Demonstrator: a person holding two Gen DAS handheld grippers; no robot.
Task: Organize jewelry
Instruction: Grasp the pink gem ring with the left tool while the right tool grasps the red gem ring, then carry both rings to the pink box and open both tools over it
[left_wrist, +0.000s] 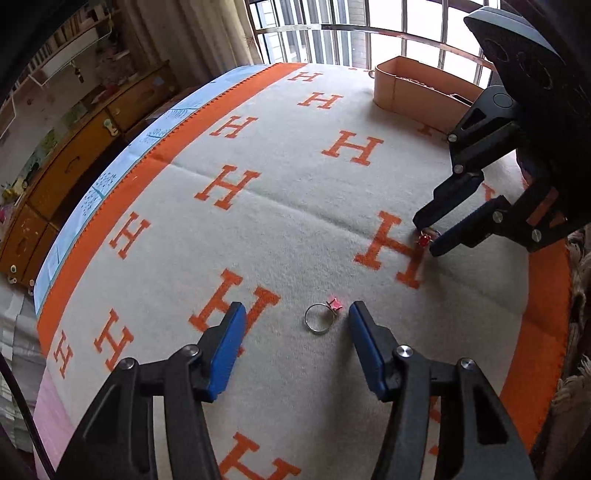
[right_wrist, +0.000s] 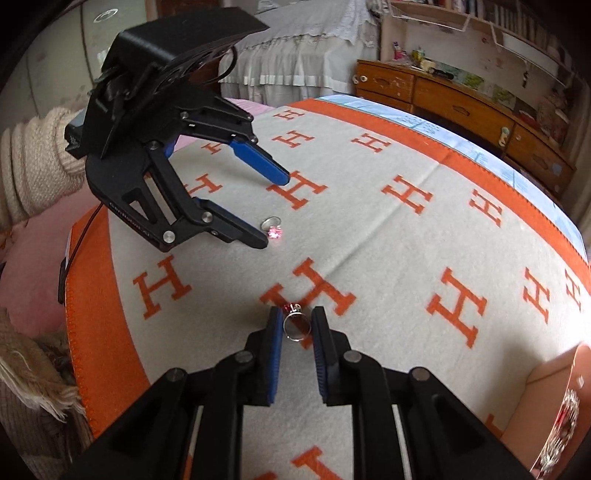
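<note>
A silver ring with a pink stone (left_wrist: 320, 316) lies on the orange-and-cream H-patterned blanket (left_wrist: 280, 206). My left gripper (left_wrist: 297, 314) is open, its blue fingers on either side of this ring; it also shows in the right wrist view (right_wrist: 272, 226). A second silver ring with a red stone (right_wrist: 293, 322) sits between the fingers of my right gripper (right_wrist: 296, 316), whose jaws are narrowed closely around it; I cannot tell whether the pads touch it. In the left wrist view the right gripper (left_wrist: 424, 236) is tip-down on the red ring (left_wrist: 423, 240).
An open tan jewelry box (left_wrist: 413, 86) stands at the far edge of the blanket; its corner with sparkly jewelry (right_wrist: 561, 424) shows at lower right in the right wrist view. A wooden dresser (right_wrist: 461, 107) and a window lie beyond the bed.
</note>
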